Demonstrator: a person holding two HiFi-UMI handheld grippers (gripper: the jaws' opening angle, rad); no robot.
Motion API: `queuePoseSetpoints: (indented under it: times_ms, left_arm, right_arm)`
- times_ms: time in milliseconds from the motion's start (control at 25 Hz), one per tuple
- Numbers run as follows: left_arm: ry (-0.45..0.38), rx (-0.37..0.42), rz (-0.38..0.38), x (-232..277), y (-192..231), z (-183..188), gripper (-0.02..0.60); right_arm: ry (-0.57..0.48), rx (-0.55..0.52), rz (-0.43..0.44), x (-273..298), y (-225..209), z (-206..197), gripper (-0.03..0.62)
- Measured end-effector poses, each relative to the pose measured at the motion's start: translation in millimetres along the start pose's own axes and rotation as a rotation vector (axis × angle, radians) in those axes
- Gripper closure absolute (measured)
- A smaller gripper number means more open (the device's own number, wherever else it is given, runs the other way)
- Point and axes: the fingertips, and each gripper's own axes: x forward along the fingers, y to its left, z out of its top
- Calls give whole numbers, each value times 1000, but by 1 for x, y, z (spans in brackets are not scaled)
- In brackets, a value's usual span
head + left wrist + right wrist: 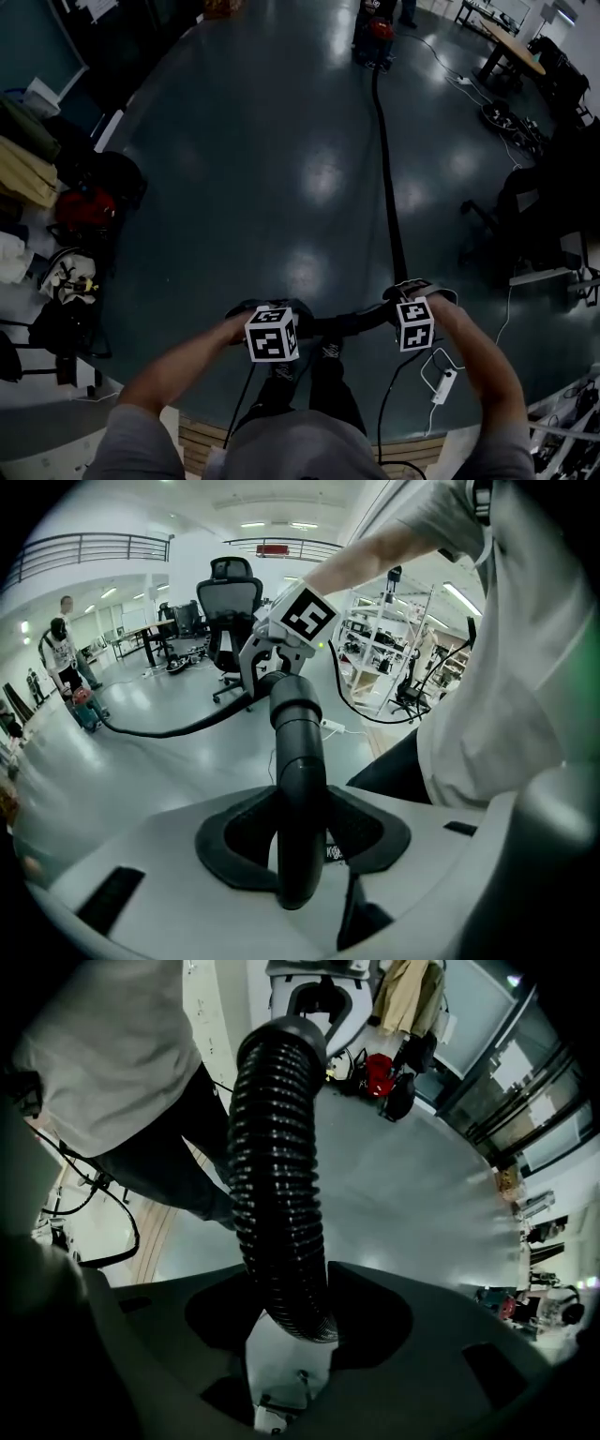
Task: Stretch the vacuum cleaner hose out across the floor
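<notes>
Vacuum cleaner hose — two-point grip
Left hand-held gripper clamps its smooth cuff, right hand-held gripper its ribs — for a straight pull.

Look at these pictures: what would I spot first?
The long black hose, running straight across the shiny floor from the red vacuum cleaner at the far end. Close up, the left gripper clamps its smooth end and the right gripper clamps its ribbed part.
</notes>
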Motion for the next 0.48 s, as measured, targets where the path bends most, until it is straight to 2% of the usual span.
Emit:
queuePoseSetpoints:
  times_ms: [160, 320, 480]
  left_arm:
    - [15, -12, -16, -4, -17, -19, 416]
    - [-3, -24, -10, -12, -26, -21, 416]
    - [-26, -45, 3, -17, -28, -16, 416]
  right_arm:
    - [-48, 29, -44, -4, 11, 25, 418]
    - [-81, 16, -112, -11, 12, 44, 418]
    - [-196, 20, -137, -23, 12, 93, 418]
